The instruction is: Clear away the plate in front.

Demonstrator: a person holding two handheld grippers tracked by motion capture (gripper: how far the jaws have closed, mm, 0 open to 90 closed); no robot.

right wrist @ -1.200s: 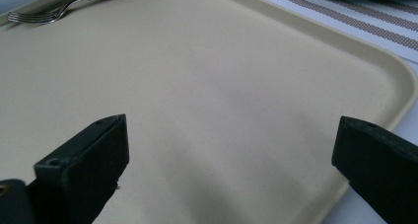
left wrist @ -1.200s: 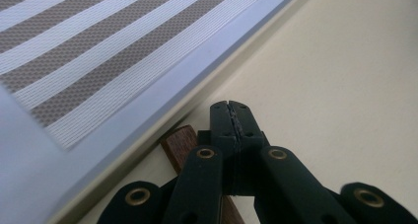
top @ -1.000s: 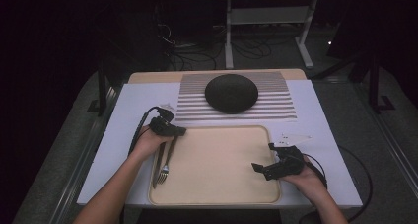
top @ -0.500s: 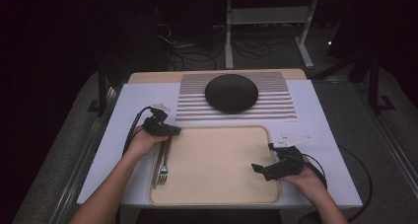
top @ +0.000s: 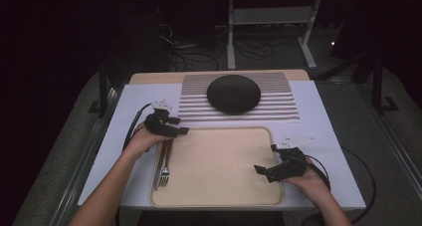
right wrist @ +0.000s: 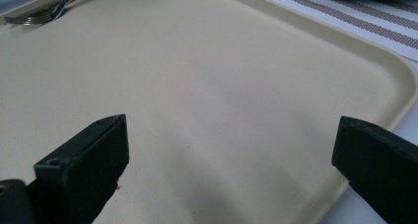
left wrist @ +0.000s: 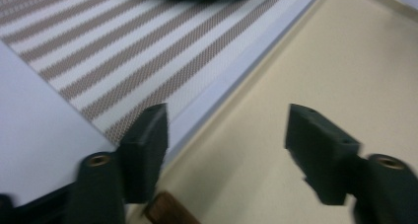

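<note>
A fork (top: 163, 167) with a brown handle lies along the left side of the beige tray (top: 219, 161), tines toward the near edge. My left gripper (top: 178, 126) hovers at the tray's far left corner just past the handle's end. Its jaws have just been opening and stand open with nothing between them. In the left gripper view the left gripper (left wrist: 226, 135) spans the tray's rim, and the handle's tip (left wrist: 167, 210) shows below the jaws. My right gripper (top: 266, 161) is open over the tray's near right part. The right gripper view shows the right gripper (right wrist: 231, 155) above bare tray, with the fork (right wrist: 44, 14) far off.
A dark dome-shaped bowl (top: 233, 93) rests on a striped mat (top: 283, 106) behind the tray, on a white table cover (top: 124, 111). Cables trail from both grippers. The table's edges drop off to dark floor left and right.
The left gripper's jaws have opened off the fork's handle, and the hand has drawn slightly away. The fork stays on the tray. The right gripper has not moved.
</note>
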